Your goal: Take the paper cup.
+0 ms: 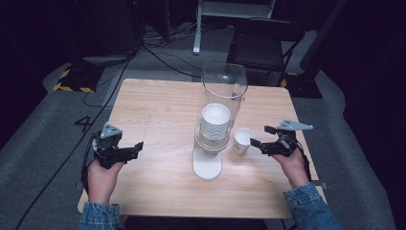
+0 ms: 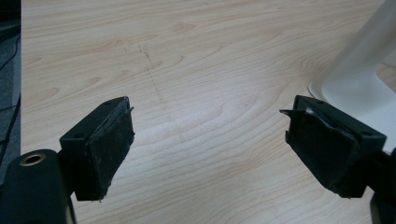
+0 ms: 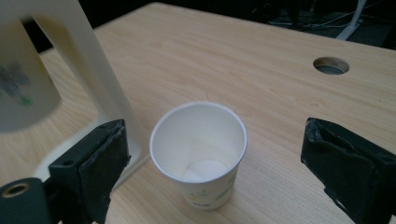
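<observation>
- A small white paper cup point(image 1: 243, 140) stands upright and empty on the wooden surface point(image 1: 158, 115), just to the right of the dispenser; it has a faint green print low on its side.
- A cup dispenser point(image 1: 218, 120) stands mid-surface: a clear upright tube on a white base, holding a stack of white paper cups point(image 1: 215, 120) with the top one's mouth open upward.

A pale wood worktop point(image 1: 158, 110) stands on grey floor point(image 1: 43, 124); a black chair point(image 1: 261, 45) and cables point(image 1: 163, 52) lie at the dark upper frame.
</observation>
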Tool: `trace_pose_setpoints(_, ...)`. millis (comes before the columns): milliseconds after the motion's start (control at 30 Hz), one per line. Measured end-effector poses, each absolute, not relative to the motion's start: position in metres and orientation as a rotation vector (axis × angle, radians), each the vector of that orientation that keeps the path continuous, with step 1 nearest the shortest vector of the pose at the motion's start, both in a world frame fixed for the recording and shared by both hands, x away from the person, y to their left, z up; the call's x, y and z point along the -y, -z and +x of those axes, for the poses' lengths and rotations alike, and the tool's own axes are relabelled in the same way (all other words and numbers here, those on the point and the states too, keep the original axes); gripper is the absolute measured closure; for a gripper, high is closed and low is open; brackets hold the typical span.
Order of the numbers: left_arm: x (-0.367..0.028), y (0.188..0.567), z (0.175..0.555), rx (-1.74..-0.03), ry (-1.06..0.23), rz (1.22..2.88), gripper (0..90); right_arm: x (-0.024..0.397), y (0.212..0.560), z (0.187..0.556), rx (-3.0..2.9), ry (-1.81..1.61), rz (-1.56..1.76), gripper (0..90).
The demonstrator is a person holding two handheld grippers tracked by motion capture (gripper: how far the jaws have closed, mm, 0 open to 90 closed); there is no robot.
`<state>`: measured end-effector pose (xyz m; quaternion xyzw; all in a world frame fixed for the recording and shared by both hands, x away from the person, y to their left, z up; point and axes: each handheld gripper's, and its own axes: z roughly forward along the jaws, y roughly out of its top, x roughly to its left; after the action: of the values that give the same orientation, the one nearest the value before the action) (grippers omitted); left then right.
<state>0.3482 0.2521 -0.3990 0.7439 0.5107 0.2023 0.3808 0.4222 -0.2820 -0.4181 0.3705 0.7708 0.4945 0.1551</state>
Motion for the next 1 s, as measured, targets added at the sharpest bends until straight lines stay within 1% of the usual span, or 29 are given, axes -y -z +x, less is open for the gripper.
trace_pose_setpoints(100, -0.253, 0.399, 0.349, -1.301, -0.515, 1.897, 15.1, 0.292, 0.402, 0.418, -2.164, -1.48, 1.1, 8.0)
trace_pose_setpoints(200, -0.253, 0.399, 0.35, -1.301, -0.512, 1.895, 15.1, 0.301, 0.387, 0.411, -2.136, -1.441, 1.084, 8.0)
trace_pose_setpoints(333, -0.254, 0.398, 0.35, -1.296, -0.508, 1.895, 15.1, 0.312, 0.375, 0.404, -2.105, -1.396, 1.066, 8.0)
trace_pose_setpoints(533, -0.254, 0.397, 0.353, -1.287, -0.499, 1.899, 15.1, 0.333, 0.359, 0.396, -2.07, -1.363, 1.122, 8.0)
trace_pose_setpoints(700, -0.256, 0.396, 0.353, -1.284, -0.496, 1.893, 15.1, 0.35, 0.354, 0.392, -2.043, -1.245, 1.142, 9.0)
trace_pose_setpoints(833, -0.259, 0.395, 0.352, -1.294, -0.496, 1.873, 15.1, 0.364, 0.354, 0.391, -1.991, -1.226, 1.136, 9.0)
trace_pose_setpoints(1000, -0.263, 0.395, 0.352, -1.297, -0.508, 1.871, 15.1, 0.377, 0.359, 0.396, -1.977, -1.203, 1.21, 3.8)
